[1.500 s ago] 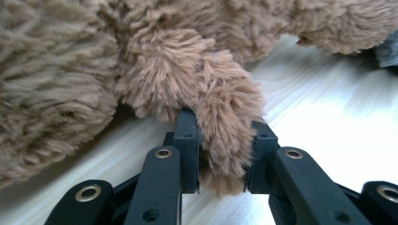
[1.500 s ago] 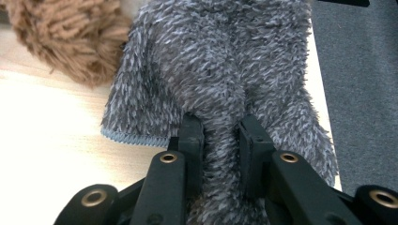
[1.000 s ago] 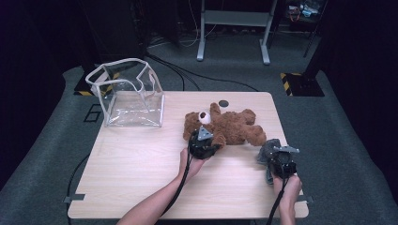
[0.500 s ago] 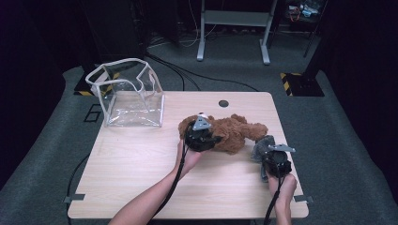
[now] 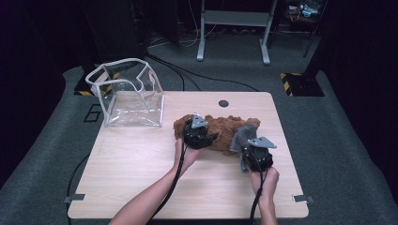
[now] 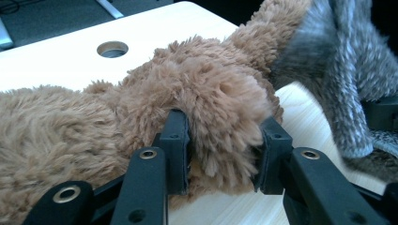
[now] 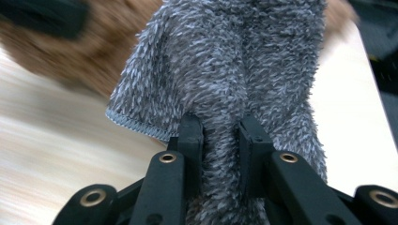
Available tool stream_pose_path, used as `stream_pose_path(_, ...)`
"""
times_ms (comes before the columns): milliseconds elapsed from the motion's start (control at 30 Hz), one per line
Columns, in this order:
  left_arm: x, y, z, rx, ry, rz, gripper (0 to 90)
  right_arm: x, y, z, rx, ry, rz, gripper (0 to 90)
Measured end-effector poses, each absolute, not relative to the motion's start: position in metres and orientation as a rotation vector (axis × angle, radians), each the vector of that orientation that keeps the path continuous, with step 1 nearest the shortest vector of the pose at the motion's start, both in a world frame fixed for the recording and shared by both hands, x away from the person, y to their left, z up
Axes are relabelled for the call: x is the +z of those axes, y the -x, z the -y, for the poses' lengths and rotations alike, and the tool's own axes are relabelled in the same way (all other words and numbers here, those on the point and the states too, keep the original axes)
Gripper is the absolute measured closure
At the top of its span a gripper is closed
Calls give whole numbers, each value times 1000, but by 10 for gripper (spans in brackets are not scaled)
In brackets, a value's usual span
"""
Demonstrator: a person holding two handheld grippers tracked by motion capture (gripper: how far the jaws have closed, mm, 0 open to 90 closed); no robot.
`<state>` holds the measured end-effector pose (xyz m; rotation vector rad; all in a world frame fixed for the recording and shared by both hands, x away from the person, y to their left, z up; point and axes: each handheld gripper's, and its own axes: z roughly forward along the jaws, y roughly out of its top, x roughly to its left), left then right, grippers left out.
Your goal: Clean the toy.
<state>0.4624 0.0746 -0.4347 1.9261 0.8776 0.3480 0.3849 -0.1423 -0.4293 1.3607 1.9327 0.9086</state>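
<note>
Grey cloth (image 7: 225,70) pinched between right gripper (image 7: 220,136) fingers (image 7: 190,136)

This looks like a lab or recording studio: a light wooden table (image 5: 141,178) with a cable hole (image 5: 223,103) stands on grey carpet (image 5: 328,140), black curtains all round, a metal stand (image 5: 233,21) at twelve o'clock, hazard-taped blocks (image 5: 300,83) at two

A clear plastic bag (image 5: 127,96) with white trim stood open at the table's (image 5: 141,173) upper left. Left of centre, a metal stand (image 5: 233,28) occupied the top edge.
</note>
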Motion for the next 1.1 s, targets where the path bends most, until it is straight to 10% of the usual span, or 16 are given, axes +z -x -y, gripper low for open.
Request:
stream_pose_path(733, -432, -472, -82, 380, -1980, -868, 657, -421, -434, 78, 980, -1224, -2053, 741)
stream_pose_path(933, -424, -467, -90, 442, -1987, -882, 469, -429, -445, 81, 927, -1259, -2059, 745)
stream_pose_path(1100, -417, -460, -94, 532, -1983, -839, 591, -431, -447, 79, 906, -1280, -2049, 745)
